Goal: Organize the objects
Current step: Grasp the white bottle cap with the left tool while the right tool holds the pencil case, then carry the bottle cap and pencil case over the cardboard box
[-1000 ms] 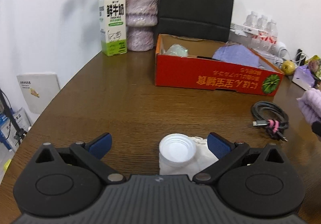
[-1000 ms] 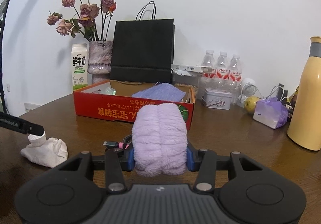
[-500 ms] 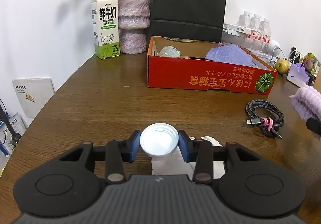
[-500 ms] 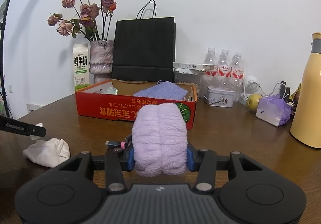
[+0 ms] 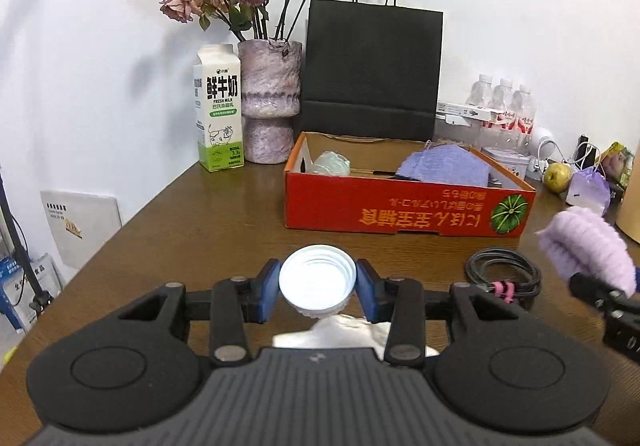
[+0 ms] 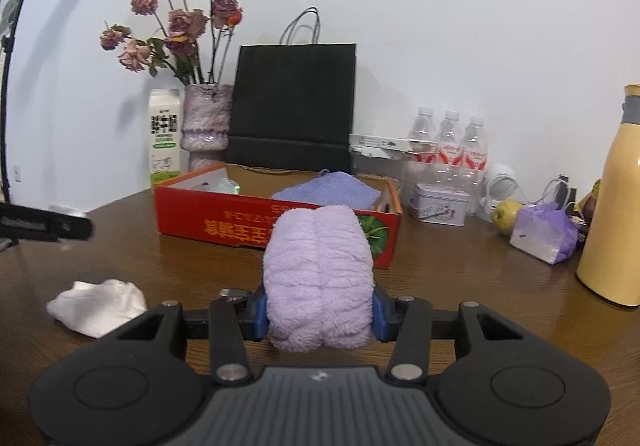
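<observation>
My left gripper is shut on a white plastic cap and holds it above the brown table, over a crumpled white cloth. My right gripper is shut on a rolled purple fluffy towel, which also shows at the right of the left wrist view. The red cardboard box stands ahead, holding a folded purple cloth and a pale crumpled item. The white cloth lies at the left in the right wrist view.
A coiled black cable lies right of the cap. A milk carton, flower vase and black paper bag stand behind the box. Water bottles, a tin, an apple and a yellow flask stand at right.
My left gripper closed on the white cap and lifted it off the white cloth, tilting up. My right gripper rose and moved slightly toward the box with the towel.
</observation>
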`<action>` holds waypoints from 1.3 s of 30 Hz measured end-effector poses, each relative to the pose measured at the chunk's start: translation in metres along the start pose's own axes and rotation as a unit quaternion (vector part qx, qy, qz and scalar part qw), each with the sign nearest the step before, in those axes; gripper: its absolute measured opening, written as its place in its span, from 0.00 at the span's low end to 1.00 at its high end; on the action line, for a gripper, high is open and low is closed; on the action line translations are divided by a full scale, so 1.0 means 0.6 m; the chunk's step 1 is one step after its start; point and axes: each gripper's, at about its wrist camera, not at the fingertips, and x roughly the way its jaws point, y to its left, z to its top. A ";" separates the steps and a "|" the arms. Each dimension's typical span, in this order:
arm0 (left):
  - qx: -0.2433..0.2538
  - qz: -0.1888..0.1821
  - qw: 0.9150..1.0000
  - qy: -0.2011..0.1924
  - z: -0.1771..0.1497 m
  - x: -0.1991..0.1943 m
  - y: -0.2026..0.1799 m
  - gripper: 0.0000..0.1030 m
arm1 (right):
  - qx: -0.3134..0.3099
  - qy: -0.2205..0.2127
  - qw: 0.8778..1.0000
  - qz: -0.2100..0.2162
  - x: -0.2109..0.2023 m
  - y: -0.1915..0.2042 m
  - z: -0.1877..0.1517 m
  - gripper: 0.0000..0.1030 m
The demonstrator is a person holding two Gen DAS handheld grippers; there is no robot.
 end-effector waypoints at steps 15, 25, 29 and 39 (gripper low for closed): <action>-0.018 0.006 1.000 -0.025 0.007 -0.024 -0.040 0.40 | 0.018 -0.027 0.999 0.009 -0.016 0.020 0.016 0.44; -0.015 -0.002 1.000 -0.028 0.064 -0.012 -0.054 0.40 | 0.031 -0.018 0.998 0.044 0.002 -0.003 0.070 0.44; -0.014 -0.004 0.999 -0.030 0.088 0.006 -0.061 0.40 | 0.023 -0.021 0.998 0.051 0.020 -0.004 0.094 0.44; -0.014 -0.016 0.999 -0.038 0.145 0.065 -0.079 0.40 | 0.014 -0.016 0.998 0.059 0.090 0.008 0.132 0.44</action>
